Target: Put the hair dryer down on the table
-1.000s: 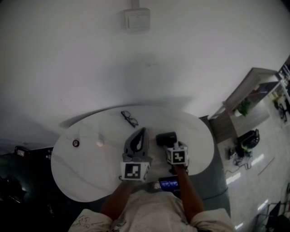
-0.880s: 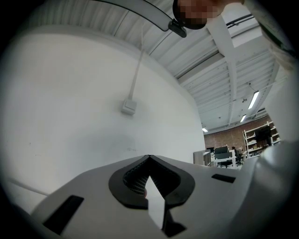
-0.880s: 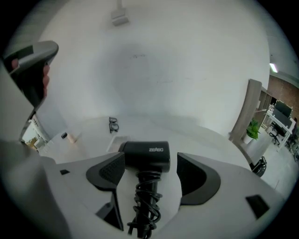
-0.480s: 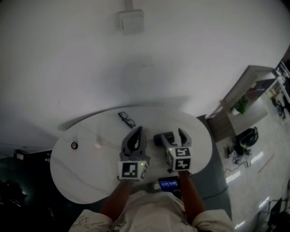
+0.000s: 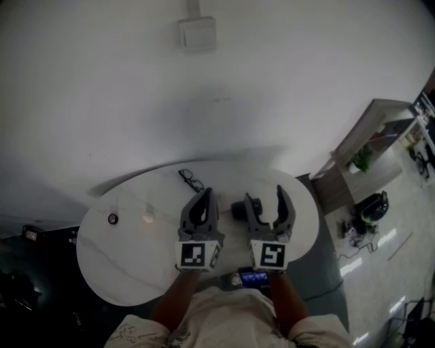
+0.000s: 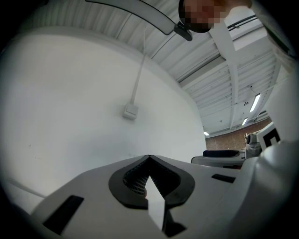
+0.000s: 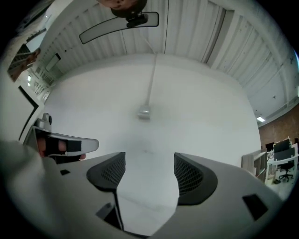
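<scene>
Black hair dryer (image 5: 238, 209) seemingly rests on the white table (image 5: 122, 258). Just right of it, the right gripper (image 5: 265, 197) gapes empty; left of it, the left gripper (image 5: 206, 196) is pinched closed.

An oval white surface (image 5: 119, 262) stands before a plain white wall (image 5: 102, 102). Above it on that wall sits a small white box (image 5: 197, 32) (a thin conduit (image 5: 194, 7) runs up from it). Right of the surface, a pale shelf unit (image 5: 370, 146) holds a green plant (image 5: 363, 161) over glossy light floor (image 5: 397, 275).
</scene>
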### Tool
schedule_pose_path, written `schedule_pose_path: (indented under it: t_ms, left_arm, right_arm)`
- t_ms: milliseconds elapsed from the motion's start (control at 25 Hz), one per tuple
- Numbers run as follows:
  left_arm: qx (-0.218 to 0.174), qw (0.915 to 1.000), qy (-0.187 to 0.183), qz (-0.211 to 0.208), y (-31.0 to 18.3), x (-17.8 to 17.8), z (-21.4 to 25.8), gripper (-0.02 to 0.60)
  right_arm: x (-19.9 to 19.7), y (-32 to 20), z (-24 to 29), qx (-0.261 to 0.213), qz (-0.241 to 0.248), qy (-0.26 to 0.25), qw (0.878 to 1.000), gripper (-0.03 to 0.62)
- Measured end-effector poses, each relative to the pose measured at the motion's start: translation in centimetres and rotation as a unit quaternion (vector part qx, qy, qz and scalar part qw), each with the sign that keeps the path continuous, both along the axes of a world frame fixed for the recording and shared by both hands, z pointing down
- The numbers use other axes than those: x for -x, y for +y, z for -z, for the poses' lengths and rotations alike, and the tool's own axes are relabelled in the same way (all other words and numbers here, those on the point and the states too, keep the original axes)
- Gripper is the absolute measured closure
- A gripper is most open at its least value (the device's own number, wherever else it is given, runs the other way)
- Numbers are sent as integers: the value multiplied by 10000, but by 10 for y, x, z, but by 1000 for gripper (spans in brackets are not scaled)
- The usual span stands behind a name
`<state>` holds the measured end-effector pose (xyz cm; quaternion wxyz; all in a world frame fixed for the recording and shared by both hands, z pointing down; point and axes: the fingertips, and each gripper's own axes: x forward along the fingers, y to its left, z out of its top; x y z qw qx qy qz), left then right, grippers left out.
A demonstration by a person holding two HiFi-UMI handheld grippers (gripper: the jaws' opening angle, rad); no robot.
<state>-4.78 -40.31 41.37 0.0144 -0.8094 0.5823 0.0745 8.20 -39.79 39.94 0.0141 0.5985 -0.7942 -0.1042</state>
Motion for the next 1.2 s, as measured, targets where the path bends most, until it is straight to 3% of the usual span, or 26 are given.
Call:
schedule_pose_path:
  t_ms: [80,160,480,1000,1200]
  left_arm:
    - [-1,10000,9,19,1,1,0,584]
    - [8,10000,50,14,1,-1,4,584]
    - [-32,10000,63,-41,4,-4,8,584]
    - [-104,9998,-94,-119,5,-7,10,584]
    - [-10,10000,34,-67,4,-5,15,584]
  right_arm:
    - [1,2,3,-14,45,-21,10000,267]
    - [0,3,5,-17,78,-81,9999,360]
    - [-3,1,-1,190,-15,16,9998,586]
    - [-2,0,-5,344,63,23,9994,588]
    - [-3,-3,-6,368,33,-21,9993,588]
